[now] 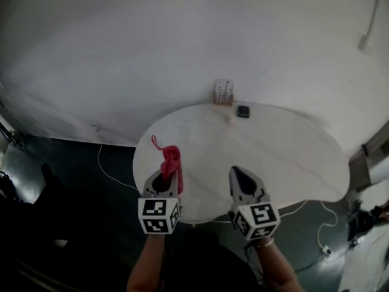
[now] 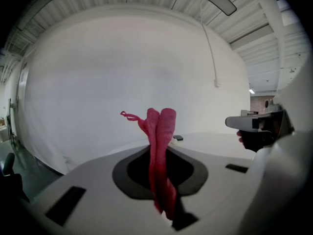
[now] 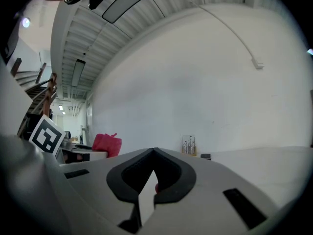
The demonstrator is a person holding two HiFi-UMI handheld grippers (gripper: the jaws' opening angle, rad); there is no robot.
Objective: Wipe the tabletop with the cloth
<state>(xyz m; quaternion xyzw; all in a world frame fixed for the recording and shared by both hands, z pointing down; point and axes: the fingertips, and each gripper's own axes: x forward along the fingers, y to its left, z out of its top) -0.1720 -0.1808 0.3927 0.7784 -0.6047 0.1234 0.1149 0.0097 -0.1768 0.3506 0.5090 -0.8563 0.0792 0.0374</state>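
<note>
Over the table's near left edge, the cloth (image 1: 171, 163): red, bunched into a narrow roll that sticks out forward past the jaws. It looks lifted off the top rather than pressed to it (I can't be sure from here).
Left gripper (image 1: 163, 180): clamped on the cloth (image 2: 160, 146), with a loose loop hanging off the end.
Right gripper (image 1: 244, 179): jaws together with nothing in them (image 3: 152, 153), hanging just beside the left one.
Table (image 1: 292, 157): round, white and mostly bare.
Far edge: a small clear holder (image 1: 223, 93), a dark little gadget (image 1: 244, 111) and a white bit (image 1: 231, 120).
Risk, grip: dragging a rolled cloth may tug it out of the jaws.
Risk, contact: pressing too low would scrape the jaws on the top.
Risk, reach: a long stroke could knock the far things over.
</note>
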